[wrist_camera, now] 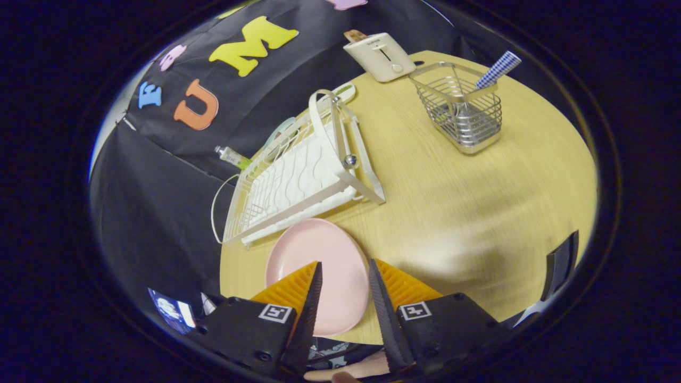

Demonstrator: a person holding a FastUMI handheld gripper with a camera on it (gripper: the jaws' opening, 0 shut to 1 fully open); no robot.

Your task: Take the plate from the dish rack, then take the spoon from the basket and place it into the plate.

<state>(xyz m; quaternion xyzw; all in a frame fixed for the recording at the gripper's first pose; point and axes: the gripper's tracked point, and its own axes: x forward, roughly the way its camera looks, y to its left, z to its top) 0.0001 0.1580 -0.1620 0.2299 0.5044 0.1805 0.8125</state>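
A pink plate [330, 266] lies flat on the wooden table [452, 213], just in front of the white dish rack [298, 170]. My gripper [345, 263] hangs over the plate, open, with its orange fingers [298, 284] spread above the plate's near half and apart from it. Far beyond the fingers, to the right, stands a wire basket [463, 114]. The spoon's blue-checked handle [500, 68] sticks out of the basket's top.
A cream toaster [380, 56] sits at the table's far edge, behind the basket. A small tube [231, 157] lies behind the rack. A dark object [561, 266] stands at the table's right edge. A wide stretch of bare table lies between plate and basket.
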